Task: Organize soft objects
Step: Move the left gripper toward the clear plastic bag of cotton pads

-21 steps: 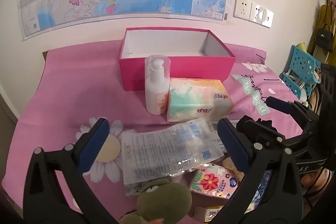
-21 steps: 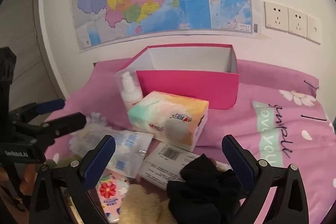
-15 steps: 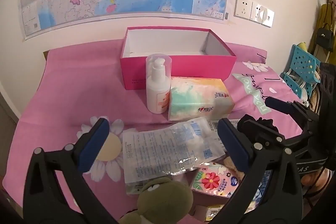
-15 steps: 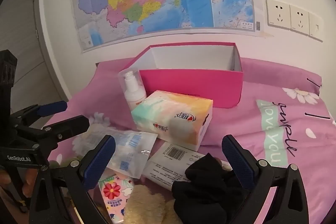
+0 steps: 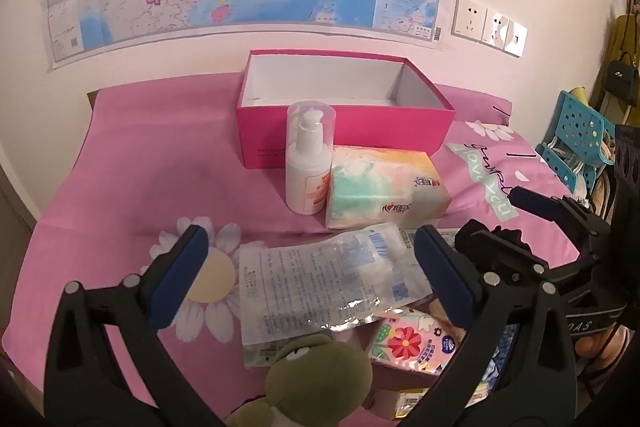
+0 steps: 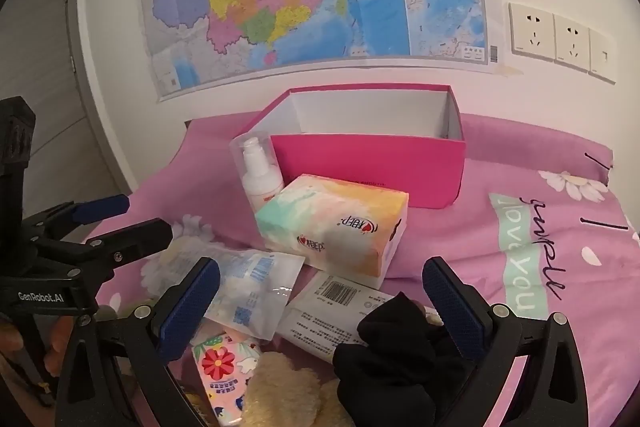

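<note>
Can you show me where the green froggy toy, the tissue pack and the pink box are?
green frog toy (image 5: pixel 320 367): left wrist view, on its head.
tissue pack (image 6: pixel 336 223): right wrist view, on its front face.
pink box (image 5: pixel 360 131): left wrist view, on its front wall.

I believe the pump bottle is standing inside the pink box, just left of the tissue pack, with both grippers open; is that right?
Not quite. The pump bottle stands outside the pink box, on the pink sheet in front of it, as the left wrist view shows. The rest holds: it is just left of the tissue pack, and the left gripper and right gripper are both open.
</note>
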A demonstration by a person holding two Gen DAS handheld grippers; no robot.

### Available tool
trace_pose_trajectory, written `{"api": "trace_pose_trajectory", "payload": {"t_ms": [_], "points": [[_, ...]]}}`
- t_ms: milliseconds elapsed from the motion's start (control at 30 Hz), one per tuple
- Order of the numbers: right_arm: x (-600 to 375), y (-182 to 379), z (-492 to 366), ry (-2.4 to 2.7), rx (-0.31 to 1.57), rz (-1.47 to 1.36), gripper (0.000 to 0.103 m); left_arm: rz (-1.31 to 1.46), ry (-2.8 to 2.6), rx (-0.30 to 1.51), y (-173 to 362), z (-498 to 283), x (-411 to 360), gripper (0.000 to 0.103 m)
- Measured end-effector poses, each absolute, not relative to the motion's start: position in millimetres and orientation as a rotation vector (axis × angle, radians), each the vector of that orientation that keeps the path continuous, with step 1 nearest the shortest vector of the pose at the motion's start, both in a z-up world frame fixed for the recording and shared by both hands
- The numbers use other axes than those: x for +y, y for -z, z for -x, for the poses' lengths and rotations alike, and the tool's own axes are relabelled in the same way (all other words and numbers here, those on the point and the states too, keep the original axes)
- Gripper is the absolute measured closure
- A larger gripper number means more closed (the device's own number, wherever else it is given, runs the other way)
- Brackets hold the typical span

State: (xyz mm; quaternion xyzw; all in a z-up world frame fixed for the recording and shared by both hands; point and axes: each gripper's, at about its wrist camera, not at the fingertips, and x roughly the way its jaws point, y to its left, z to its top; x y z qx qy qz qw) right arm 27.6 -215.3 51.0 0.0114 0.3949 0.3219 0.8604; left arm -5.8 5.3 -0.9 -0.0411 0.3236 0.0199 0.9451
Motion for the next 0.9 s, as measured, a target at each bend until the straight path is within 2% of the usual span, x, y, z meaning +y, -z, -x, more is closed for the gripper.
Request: {"api": "trace_pose_trajectory", "payload": {"t_ms": [900], "points": [[-209.9, -47.4, -25.7, -0.728, 0.847, -0.043, 0.000, 0.085, -0.050, 0.671, 4.9, 8.8, 10.7, 0.000]]}}
